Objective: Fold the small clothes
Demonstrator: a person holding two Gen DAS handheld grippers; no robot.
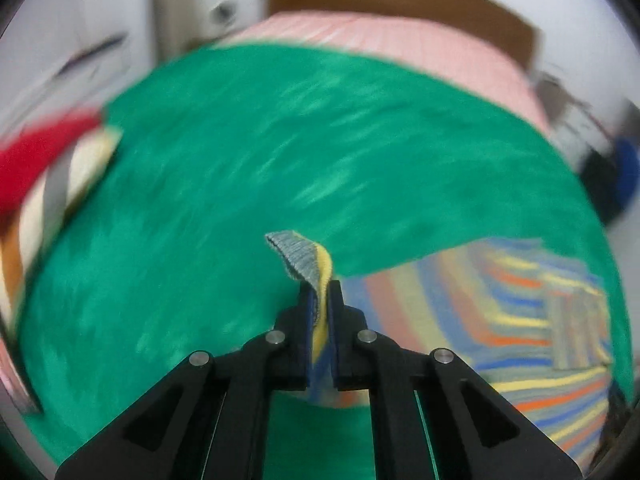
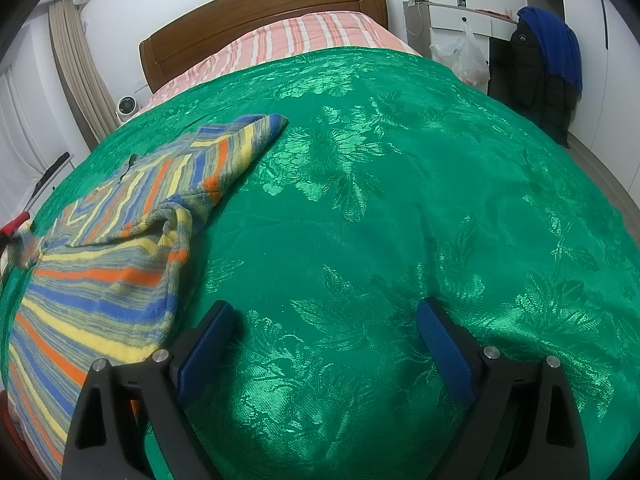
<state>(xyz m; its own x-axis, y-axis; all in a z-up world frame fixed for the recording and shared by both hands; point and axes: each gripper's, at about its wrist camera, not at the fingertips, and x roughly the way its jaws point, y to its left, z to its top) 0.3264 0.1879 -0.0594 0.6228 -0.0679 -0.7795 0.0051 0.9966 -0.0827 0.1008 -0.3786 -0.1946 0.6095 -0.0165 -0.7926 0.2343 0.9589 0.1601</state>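
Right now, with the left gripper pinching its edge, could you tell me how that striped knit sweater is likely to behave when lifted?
Probably floppy: the cuff above the left gripper curls over limply. The striped knit sweater already lies bunched and creased, so it should drape and trail rather than hold its shape. The green bedspread looks glossy, so the sweater may slide across it easily.

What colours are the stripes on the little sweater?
The small knitted sweater has blue, yellow, orange and grey stripes, clearest in the right wrist view.
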